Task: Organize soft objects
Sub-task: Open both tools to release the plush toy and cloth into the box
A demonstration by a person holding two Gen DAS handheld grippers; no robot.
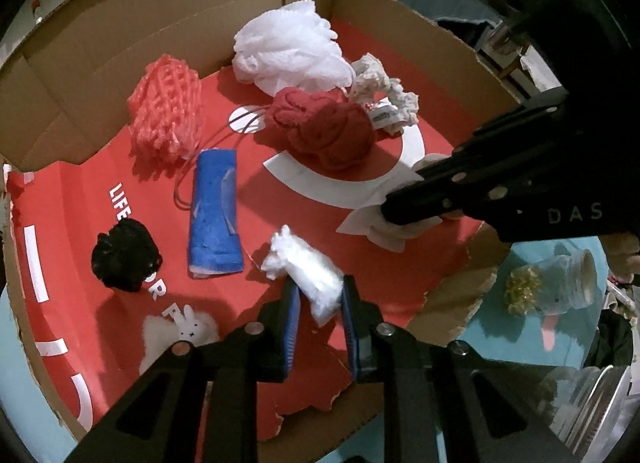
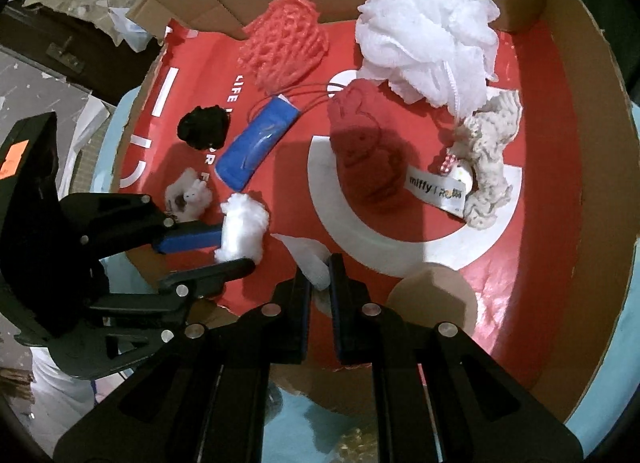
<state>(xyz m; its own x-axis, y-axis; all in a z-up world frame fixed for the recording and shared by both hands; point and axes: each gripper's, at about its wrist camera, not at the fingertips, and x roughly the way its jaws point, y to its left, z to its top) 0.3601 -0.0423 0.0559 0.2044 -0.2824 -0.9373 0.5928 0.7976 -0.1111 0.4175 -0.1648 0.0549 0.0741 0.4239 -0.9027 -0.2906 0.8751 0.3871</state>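
Step in hand: I am bringing two soft pieces down into the cardboard box (image 1: 132,23), which I judge to be the drop-off stage of tidying the soft things.
Left gripper (image 1: 318,303): I am clamping it on a cotton wad (image 1: 308,271), low in the middle of the left wrist view, over the red floor of the box.
Right gripper (image 2: 319,295): I am pinching it together on a white tissue (image 2: 308,253), at the bottom centre of the right wrist view.
Already lying in the box: white bath puff (image 1: 288,47) at the top, pink net (image 1: 166,107) upper left, red cloth (image 1: 324,131) in the middle, blue roll (image 1: 216,215), black ball (image 1: 126,255) at the left, small rabbit toy (image 1: 182,331) lower left.
Next move: it is calling for a bare red patch under each piece, then letting go; I judge both pieces light enough to cling to the pads.
Hard to make out: the tissue's lower part is hiding behind the right fingers; the cream rag (image 2: 488,159) is looking knotted, its kind unclear; the box's torn near edge is cutting off at the bottom.
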